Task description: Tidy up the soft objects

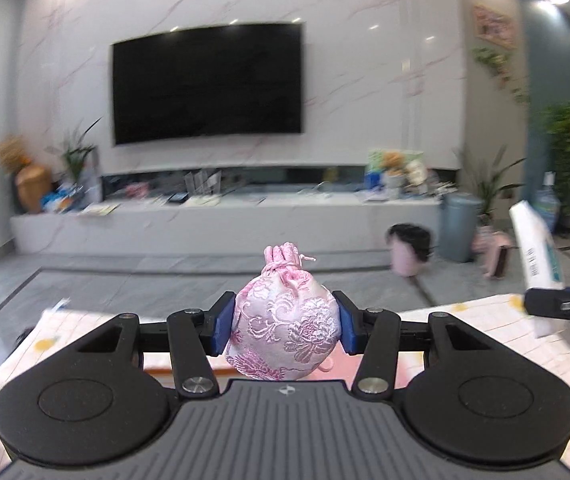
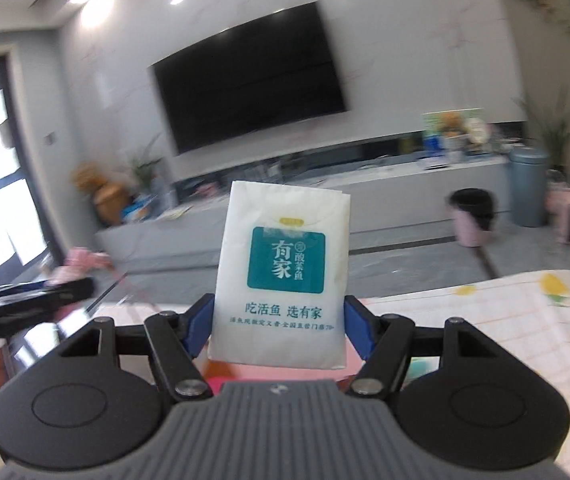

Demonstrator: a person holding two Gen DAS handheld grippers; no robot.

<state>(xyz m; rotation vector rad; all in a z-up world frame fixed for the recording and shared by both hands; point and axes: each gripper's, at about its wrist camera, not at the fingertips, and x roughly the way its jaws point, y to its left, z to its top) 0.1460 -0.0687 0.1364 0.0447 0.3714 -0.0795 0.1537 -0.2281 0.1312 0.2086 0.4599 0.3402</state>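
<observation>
- Left gripper: jaws clenched on a pink brocade pouch, one blue pad pressed to each side of its belly.
- Pouch sits upright between the jaws, drawstring neck on top, raised above the tabletop.
- Right gripper: jaws grasping a white tissue pack by its lower side edges.
- Pack stands upright, printed face to the camera, most of it rising beyond the jaws, clear of the checked tabletop cloth.
- TV on the far wall.

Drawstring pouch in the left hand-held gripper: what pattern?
Pink floral brocade on the pouch, clearest in the left wrist view.
</observation>
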